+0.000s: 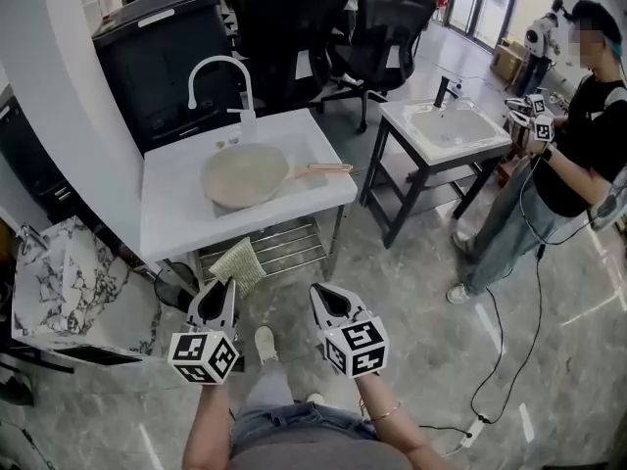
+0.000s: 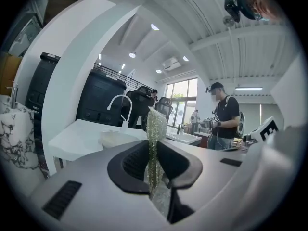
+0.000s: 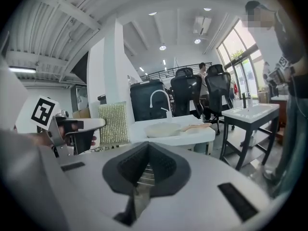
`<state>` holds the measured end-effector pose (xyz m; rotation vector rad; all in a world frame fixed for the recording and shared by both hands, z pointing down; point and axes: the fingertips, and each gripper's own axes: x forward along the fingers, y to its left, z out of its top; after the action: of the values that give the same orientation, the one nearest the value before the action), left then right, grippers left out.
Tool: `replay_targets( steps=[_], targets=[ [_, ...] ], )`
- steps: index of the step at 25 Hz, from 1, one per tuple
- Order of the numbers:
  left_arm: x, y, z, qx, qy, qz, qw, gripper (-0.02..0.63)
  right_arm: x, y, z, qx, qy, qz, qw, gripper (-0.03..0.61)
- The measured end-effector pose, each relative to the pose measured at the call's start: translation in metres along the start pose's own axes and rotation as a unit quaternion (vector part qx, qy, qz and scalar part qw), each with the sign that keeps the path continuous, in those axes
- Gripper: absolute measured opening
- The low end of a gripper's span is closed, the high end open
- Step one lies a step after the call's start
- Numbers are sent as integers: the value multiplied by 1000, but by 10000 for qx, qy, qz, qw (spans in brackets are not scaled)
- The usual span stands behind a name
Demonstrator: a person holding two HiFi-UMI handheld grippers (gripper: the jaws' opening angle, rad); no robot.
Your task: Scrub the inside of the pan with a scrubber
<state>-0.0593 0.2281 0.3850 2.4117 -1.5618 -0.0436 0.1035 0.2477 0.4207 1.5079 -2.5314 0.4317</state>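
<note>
A beige pan [image 1: 245, 174] with a wooden handle [image 1: 323, 169] lies on the white sink table [image 1: 176, 223] ahead of me. My left gripper [image 1: 223, 287] is shut on a green-gold mesh scrubber [image 1: 238, 264], held in the air below and in front of the table's near edge. In the left gripper view the scrubber [image 2: 155, 143] stands edge-on between the jaws, with the pan [image 2: 118, 138] beyond. My right gripper [image 1: 323, 294] hovers beside the left one, shut and empty. In the right gripper view the scrubber [image 3: 114, 124] shows at left and the pan [image 3: 166, 129] ahead.
A white faucet [image 1: 220, 76] rises behind the pan. A wire shelf [image 1: 284, 248] sits under the table. A second sink stand [image 1: 451, 130] is at right, with a person [image 1: 578, 145] holding grippers beside it. Office chairs [image 1: 382, 27] stand behind. A cable [image 1: 509, 360] runs along the floor.
</note>
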Motion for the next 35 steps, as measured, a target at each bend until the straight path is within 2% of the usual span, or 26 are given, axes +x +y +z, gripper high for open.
replay_targets(
  steps=[3,9,13,16,22,28,35],
  targets=[
    [33,27,6,-43,51,-65,10000,64,40,-6,8,33,8,-14,10000,10],
    [114,88,25,-312,172,-177,9992,64,134,-30,51,2,-43,-184,9998,10],
    [160,130,38,-214,299,-253,9990,64,192,-39,73,27,-57,-283,9996,10],
    [189,151,45,-327,396,-394,9979,64,226,-44,83,30,0,-359,9994,9],
    [234,177,52,-510,527,-547,9958,64,271,-59,90,-26,212,-654,9976,10],
    [260,192,45,-589,665,-585,9943,64,300,-69,92,-28,358,-769,9964,11],
    [291,199,46,-504,749,-593,9941,64,322,-89,99,-60,361,-823,9959,11]
  ],
)
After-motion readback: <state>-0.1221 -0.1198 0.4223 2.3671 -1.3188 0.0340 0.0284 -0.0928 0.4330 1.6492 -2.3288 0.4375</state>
